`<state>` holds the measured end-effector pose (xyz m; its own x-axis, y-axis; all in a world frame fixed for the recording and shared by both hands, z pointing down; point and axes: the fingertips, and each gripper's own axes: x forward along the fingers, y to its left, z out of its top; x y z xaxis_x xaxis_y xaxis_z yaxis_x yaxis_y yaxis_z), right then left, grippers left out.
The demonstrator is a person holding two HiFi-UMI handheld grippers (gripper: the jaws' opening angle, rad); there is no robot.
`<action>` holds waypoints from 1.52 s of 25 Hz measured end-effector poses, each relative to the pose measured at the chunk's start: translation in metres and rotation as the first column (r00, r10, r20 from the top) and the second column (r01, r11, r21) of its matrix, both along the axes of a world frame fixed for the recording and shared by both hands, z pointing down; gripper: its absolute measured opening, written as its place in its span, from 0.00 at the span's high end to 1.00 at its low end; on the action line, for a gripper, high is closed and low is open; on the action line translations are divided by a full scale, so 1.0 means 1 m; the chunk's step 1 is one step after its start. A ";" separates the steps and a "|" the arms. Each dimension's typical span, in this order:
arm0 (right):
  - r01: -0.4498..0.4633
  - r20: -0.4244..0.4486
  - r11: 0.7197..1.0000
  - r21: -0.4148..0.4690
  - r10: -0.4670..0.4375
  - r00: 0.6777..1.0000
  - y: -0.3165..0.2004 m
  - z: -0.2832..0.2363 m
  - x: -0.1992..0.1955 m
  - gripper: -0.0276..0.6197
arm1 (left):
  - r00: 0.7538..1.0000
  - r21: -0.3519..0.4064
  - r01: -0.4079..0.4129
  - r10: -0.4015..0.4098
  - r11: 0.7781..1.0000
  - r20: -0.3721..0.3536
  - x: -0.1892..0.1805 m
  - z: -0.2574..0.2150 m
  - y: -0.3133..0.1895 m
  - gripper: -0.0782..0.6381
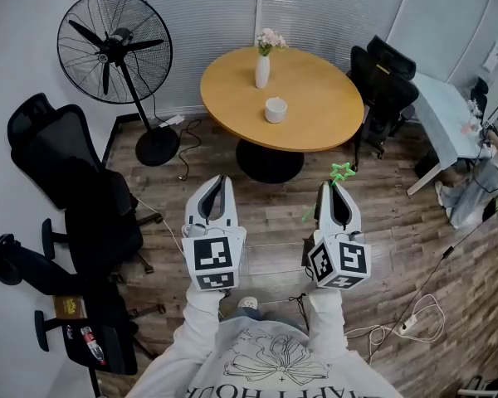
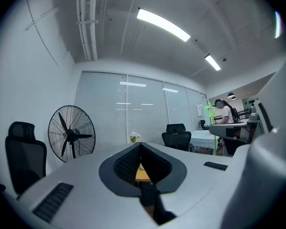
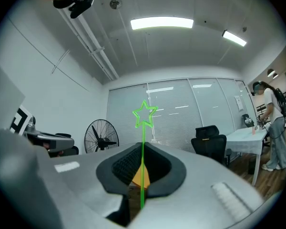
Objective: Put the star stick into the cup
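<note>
The green star stick [image 1: 341, 172] is pinched between the jaws of my right gripper [image 1: 330, 186], star end up and forward, thin shaft running back down to the left. In the right gripper view the star [image 3: 144, 113] stands above the shut jaws of that gripper [image 3: 143, 147]. The white cup [image 1: 275, 109] sits on the round wooden table [image 1: 315, 114], well ahead of both grippers, next to a white vase of flowers [image 1: 263, 66]. My left gripper [image 1: 222, 178] hangs beside the right one, shut and holding nothing; its own view shows the jaws closed at the gripper's tip [image 2: 140, 145].
A black pedestal fan [image 1: 112, 48] stands at the back left. Black office chairs [image 1: 75, 181] line the left wall, and more chairs [image 1: 386, 81] stand right of the table. A white desk [image 1: 448, 114] and a seated person [image 1: 481, 181] are at far right. Cables and a power strip [image 1: 411, 323] lie on the floor.
</note>
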<state>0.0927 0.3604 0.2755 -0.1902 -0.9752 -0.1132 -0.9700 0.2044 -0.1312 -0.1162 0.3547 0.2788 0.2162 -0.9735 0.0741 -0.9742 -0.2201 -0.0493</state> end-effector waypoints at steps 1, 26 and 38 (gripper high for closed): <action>-0.003 0.001 1.000 -0.004 0.003 1.000 -0.002 0.002 -0.002 0.92 | 1.000 -0.001 -0.004 0.004 1.000 0.001 -0.001 0.001 -0.002 0.88; 0.040 0.012 0.999 -0.031 -0.039 0.999 -0.141 0.021 0.003 0.92 | 0.999 -0.042 0.032 -0.031 0.999 0.014 0.001 0.026 -0.131 0.88; 0.125 0.013 0.992 0.000 -0.125 0.992 -0.292 0.003 0.020 0.92 | 0.994 -0.021 0.105 -0.105 0.994 0.016 0.022 0.010 -0.266 0.88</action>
<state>0.1130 0.0683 0.2781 -0.3095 -0.9439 -0.1152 -0.9350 0.3242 -0.1441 -0.0944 0.0892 0.2891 0.1116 -0.9889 0.0979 -0.9912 -0.1178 -0.0600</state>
